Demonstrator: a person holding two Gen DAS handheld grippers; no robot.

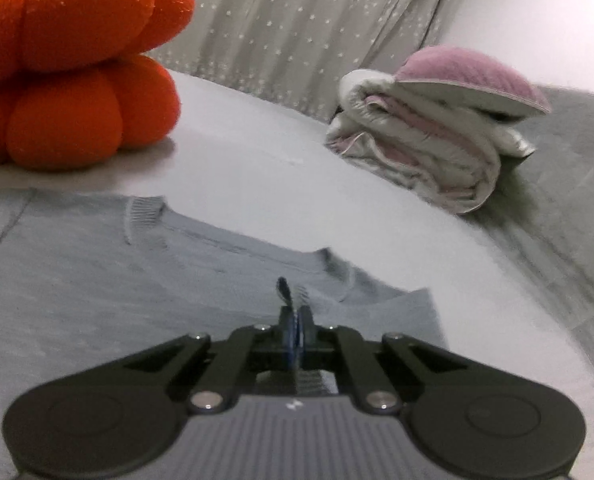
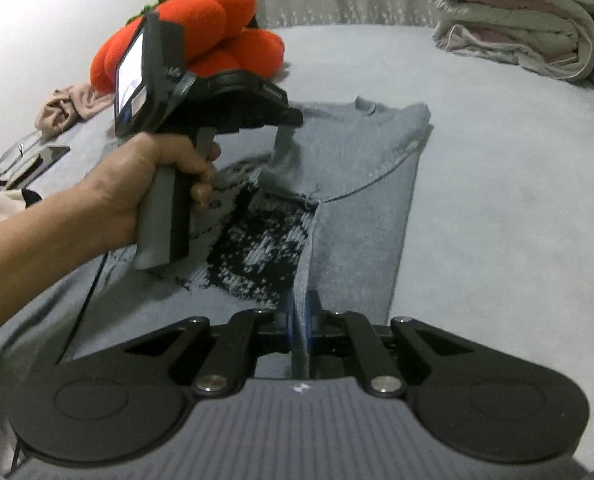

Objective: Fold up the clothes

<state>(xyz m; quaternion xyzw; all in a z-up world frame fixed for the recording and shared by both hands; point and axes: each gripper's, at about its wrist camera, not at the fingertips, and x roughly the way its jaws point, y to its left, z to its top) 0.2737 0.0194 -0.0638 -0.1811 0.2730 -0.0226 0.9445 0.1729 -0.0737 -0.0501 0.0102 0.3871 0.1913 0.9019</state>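
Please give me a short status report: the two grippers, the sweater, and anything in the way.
Left gripper jaws shut, pinching the grey sweater near its collar. Right gripper jaws closed on a lifted fold. Orange plush and folded blanket lie beyond, clear.

- One grey knitted sweater (image 2: pixel 361 184), spread on the bed, with one dark patterned patch on it.
- Two hand-held grippers: the left gripper (image 2: pixel 285 152) over the sweater, the right gripper (image 2: pixel 301 320) nearest.
- One hand (image 2: pixel 149 184) gripping the left gripper's handle.
- One orange plush cushion (image 1: pixel 77 60), far left.
- One folded quilt bundle (image 1: pixel 437 128), far right.
- One beige crumpled cloth (image 2: pixel 69 108), far left.
- One bed sheet (image 2: pixel 497 220) beneath everything.
- One starred grey curtain (image 1: pixel 317 20) behind.
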